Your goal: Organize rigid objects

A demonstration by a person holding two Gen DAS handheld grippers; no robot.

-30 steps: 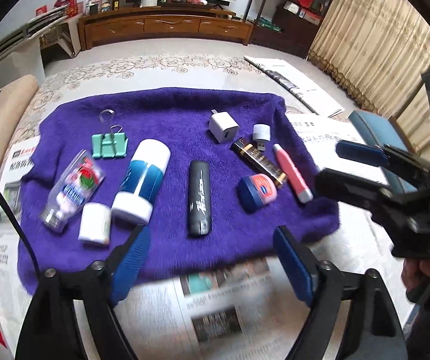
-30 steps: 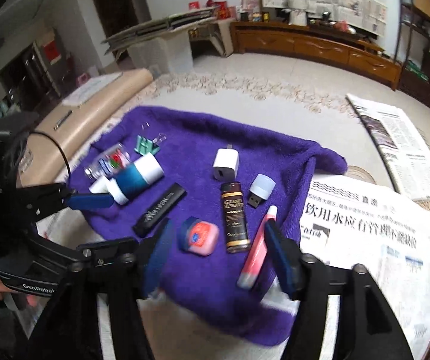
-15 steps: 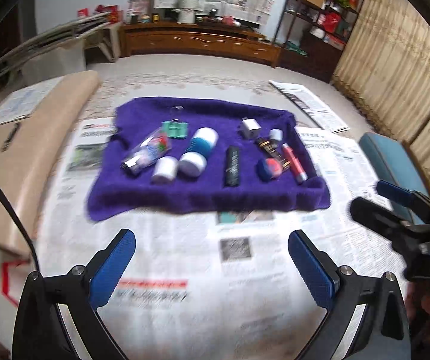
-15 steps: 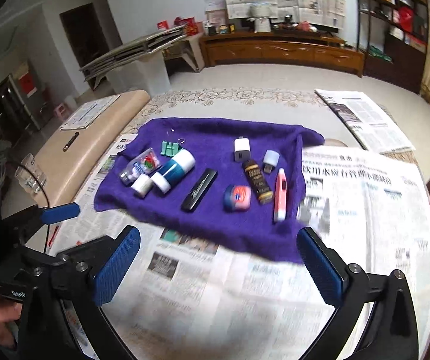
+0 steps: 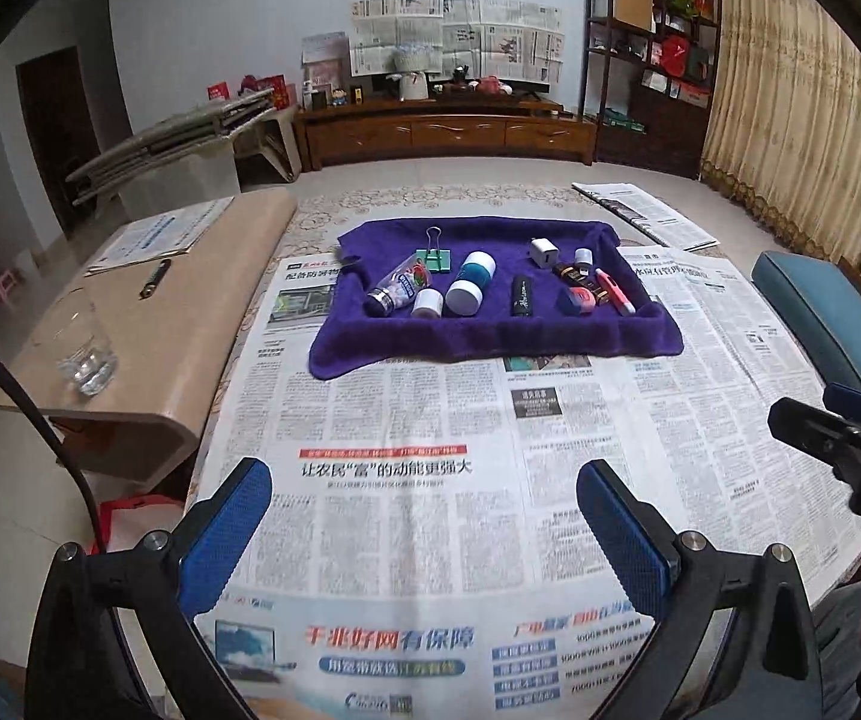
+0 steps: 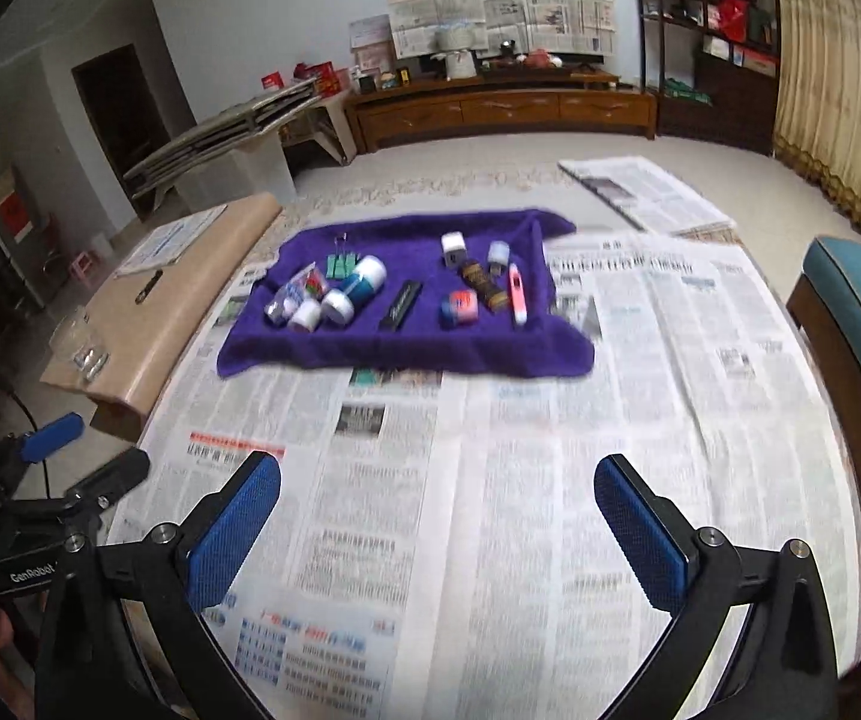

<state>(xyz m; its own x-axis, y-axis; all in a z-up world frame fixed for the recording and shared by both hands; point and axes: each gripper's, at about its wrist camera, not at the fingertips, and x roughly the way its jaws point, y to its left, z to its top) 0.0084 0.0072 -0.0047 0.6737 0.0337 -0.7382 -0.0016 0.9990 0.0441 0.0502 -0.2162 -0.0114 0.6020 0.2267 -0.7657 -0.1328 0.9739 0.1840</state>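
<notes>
**Hovering over newsprint, both tools wide and empty**

Looking out from our two wrists, we see a table covered in newspaper sheets [image 5: 430,420], with a tan side table [image 5: 148,324] to the left bearing a drinking glass [image 5: 83,354] and a dark pen [image 5: 155,278]. A teal chair seat [image 5: 814,306] sits at the right edge. Nothing stands between us and the towel; only bare newsprint lies in the gap.

Our left gripper [image 5: 424,528] has its blue pads spread to their widest with nothing between them, and our right gripper [image 6: 437,531] is the same, its jaws empty over the paper. Both have just been opening.

The objects lie well ahead on a purple towel [image 5: 490,336], in a rough row: a clear small bottle [image 5: 399,288] on its side, a green binder clip [image 5: 434,258], a small white jar [image 5: 428,302], a teal-and-white bottle [image 5: 471,282], a black stick [image 5: 522,296], a blue-and-red tin [image 5: 577,299], a brown tube [image 5: 579,277], a pink pen [image 5: 615,293], a white charger cube [image 5: 544,252] and a small white USB plug [image 5: 584,257].
</notes>
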